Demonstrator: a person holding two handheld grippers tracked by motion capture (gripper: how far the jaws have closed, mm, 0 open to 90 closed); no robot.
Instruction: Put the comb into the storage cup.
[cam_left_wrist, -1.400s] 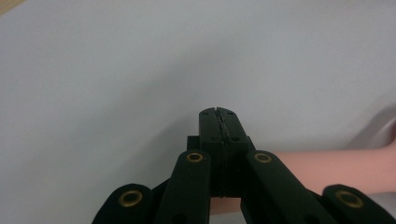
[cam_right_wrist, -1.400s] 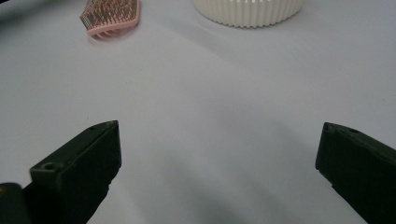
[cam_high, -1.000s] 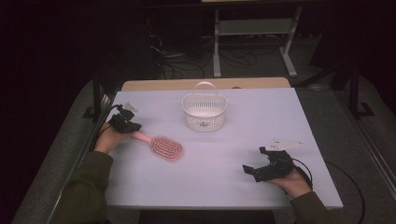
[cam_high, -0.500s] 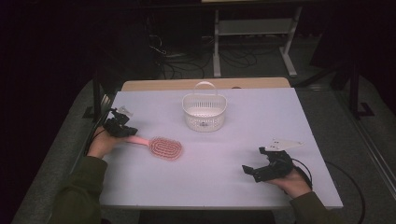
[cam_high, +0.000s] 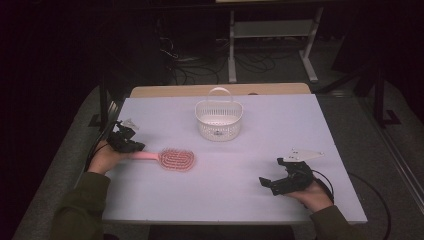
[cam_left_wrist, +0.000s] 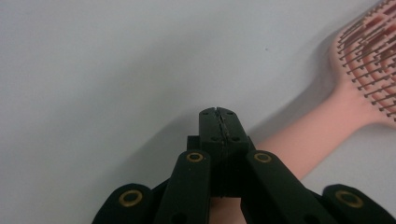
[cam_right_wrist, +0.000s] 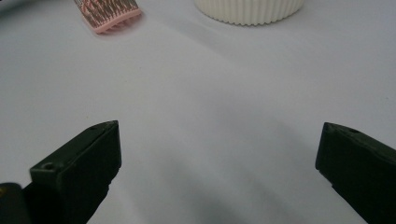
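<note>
A pink hairbrush (cam_high: 175, 159) lies flat on the white table, bristles up, its handle pointing left. My left gripper (cam_high: 129, 144) sits at the handle's end by the table's left edge. In the left gripper view the jaws (cam_left_wrist: 218, 116) are pressed together with nothing between the tips, and the brush handle (cam_left_wrist: 322, 133) runs beneath them toward the head at upper right. My right gripper (cam_high: 268, 183) rests at the front right, jaws wide apart over bare table (cam_right_wrist: 219, 154). The right gripper view has the brush's head (cam_right_wrist: 108, 14) and the white basket (cam_right_wrist: 250, 9) far off.
A white ribbed basket (cam_high: 218, 121) with a raised handle stands at the back middle of the table (cam_high: 240, 200). A wooden edge (cam_high: 165, 91) runs behind the white surface. Cables and a metal stand (cam_high: 272, 35) occupy the dark floor beyond.
My left hand and gripper have slid left and toward the near edge along the handle, baring more of it. The brush, the basket and the right gripper have stayed put.
</note>
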